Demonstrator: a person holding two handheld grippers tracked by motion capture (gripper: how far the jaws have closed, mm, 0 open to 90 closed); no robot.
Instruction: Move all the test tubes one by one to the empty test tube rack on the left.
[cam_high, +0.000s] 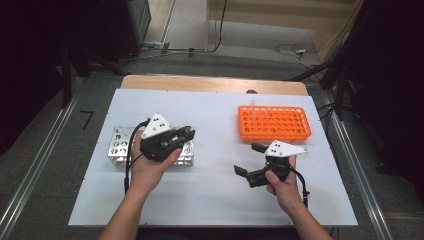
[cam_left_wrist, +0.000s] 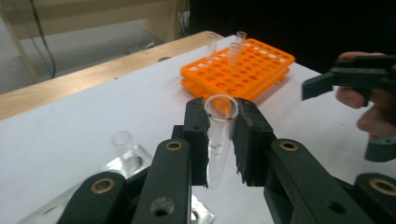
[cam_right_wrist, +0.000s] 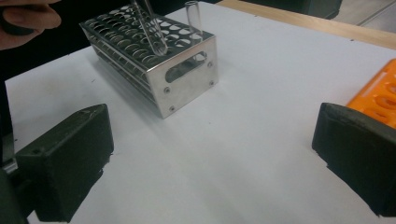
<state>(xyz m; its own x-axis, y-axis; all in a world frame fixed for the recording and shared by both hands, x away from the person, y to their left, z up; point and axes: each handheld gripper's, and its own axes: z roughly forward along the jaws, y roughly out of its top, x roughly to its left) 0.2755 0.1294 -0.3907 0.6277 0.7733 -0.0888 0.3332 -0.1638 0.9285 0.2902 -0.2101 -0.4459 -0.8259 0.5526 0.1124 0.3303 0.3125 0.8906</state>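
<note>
A white table (cam_high: 210, 200) with a wooden far edge fills mid-frame on grey floor (cam_high: 45, 165). Cables (cam_high: 292, 50) trail upper right; dark stands flank both sides.

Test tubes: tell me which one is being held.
The clear test tube clamped between the left tool's jaws; the others stand in the orange rack and the metal rack.

Two racks (cam_high: 274, 123), five test tubes (cam_left_wrist: 219, 140)
</note>
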